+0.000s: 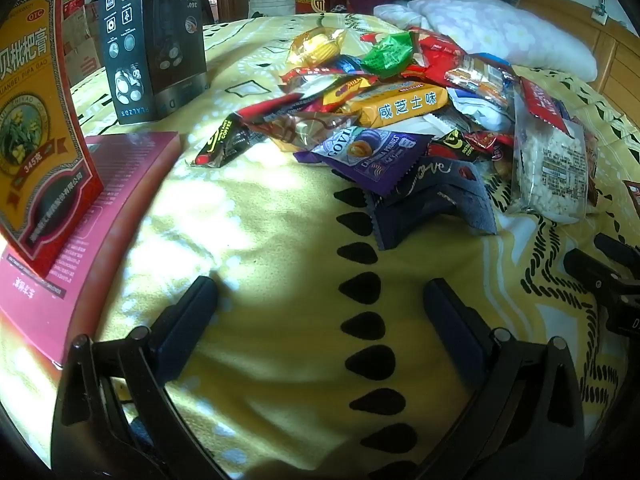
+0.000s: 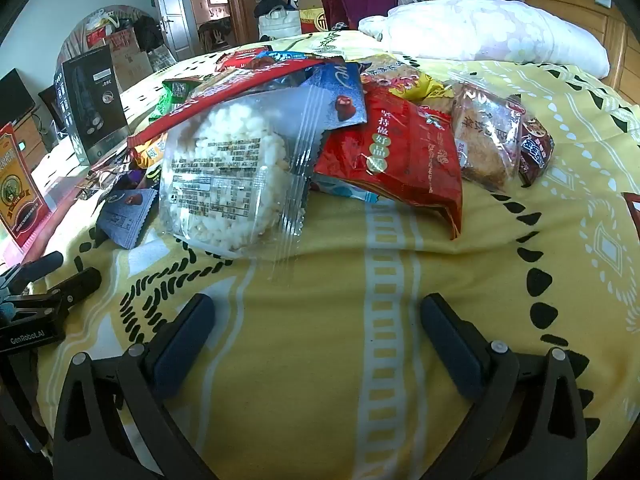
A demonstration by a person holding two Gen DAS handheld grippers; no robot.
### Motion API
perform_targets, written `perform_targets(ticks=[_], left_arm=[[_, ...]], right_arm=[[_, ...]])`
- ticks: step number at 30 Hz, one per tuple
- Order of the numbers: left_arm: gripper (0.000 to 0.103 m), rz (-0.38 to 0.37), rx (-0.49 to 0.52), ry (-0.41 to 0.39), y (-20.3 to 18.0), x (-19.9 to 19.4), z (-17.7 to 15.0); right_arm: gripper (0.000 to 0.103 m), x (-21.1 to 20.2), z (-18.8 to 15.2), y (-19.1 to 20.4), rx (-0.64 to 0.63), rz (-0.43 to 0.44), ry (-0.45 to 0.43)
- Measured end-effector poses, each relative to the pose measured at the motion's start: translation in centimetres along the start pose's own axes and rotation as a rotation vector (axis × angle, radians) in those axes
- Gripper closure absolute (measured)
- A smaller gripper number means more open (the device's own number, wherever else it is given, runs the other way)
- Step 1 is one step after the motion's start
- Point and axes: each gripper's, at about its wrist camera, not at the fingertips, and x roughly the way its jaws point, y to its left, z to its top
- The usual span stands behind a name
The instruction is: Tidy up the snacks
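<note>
I am holding my left gripper [image 1: 320, 300] and right gripper [image 2: 316, 316] spread wide (nothing between either) over the yellow patterned bedspread [image 2: 320, 360], the heap of bright crinkly snack packets [image 2: 320, 140] lying at twelve o'clock.

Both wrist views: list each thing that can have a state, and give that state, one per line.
left gripper: open, fingers empty above the bedspread
right gripper: open, fingers empty
puffed rice cake bag: sealed, leaning on the snack pile
red snack bag: sealed, lying flat
purple prune packet: sealed, at the pile's front
black shaver box: upright, closed
pink box: lying flat, closed
</note>
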Motion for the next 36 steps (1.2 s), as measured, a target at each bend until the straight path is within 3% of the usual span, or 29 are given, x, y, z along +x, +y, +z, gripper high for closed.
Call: perform_targets(ticks=[36], left_arm=[[0.0, -0.001, -0.001, -0.002, 0.15, -0.3, -0.05]], right_arm=[[0.0, -0.03, -0.02, -0.03, 0.0, 0.0, 0.0]])
